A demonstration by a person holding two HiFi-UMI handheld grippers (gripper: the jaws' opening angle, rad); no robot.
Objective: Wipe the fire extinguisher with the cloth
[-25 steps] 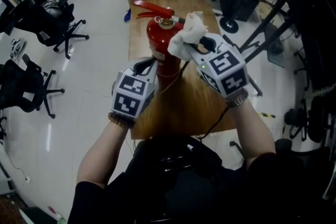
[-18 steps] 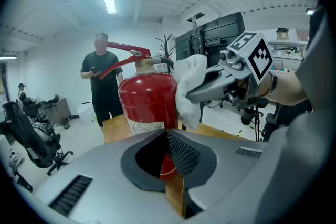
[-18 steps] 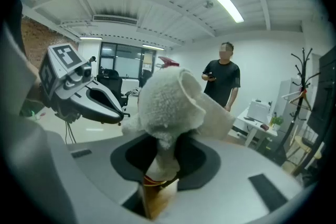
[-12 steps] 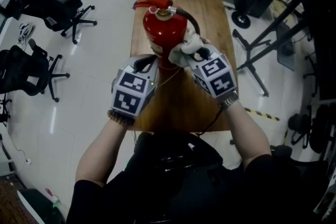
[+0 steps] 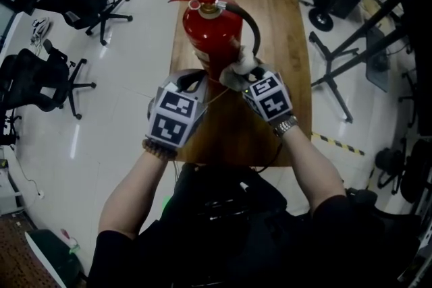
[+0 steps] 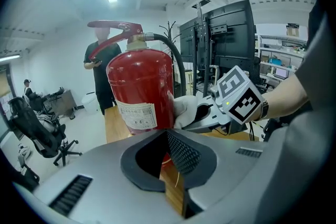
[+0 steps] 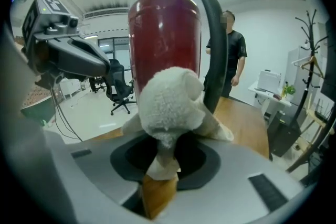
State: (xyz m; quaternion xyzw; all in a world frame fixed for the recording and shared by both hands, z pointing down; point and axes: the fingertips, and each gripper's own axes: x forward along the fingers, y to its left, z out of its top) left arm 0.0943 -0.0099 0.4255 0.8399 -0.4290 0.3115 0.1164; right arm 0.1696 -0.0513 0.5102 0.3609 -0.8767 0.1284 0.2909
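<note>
Right hand-held gripper (image 7: 160,168) presses cloth (image 7: 168,105) against upright fire extinguisher (image 5: 210,37)

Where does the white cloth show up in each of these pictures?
Head view: cloth at centre, against the fire extinguisher's lower right side.
Left gripper view: cloth just right of centre, beside the fire extinguisher.
Right gripper view: cloth at centre, before the fire extinguisher.
Shared landmark: the red fire extinguisher.

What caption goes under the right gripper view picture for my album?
Right gripper holds a white cloth against the red fire extinguisher.
</note>
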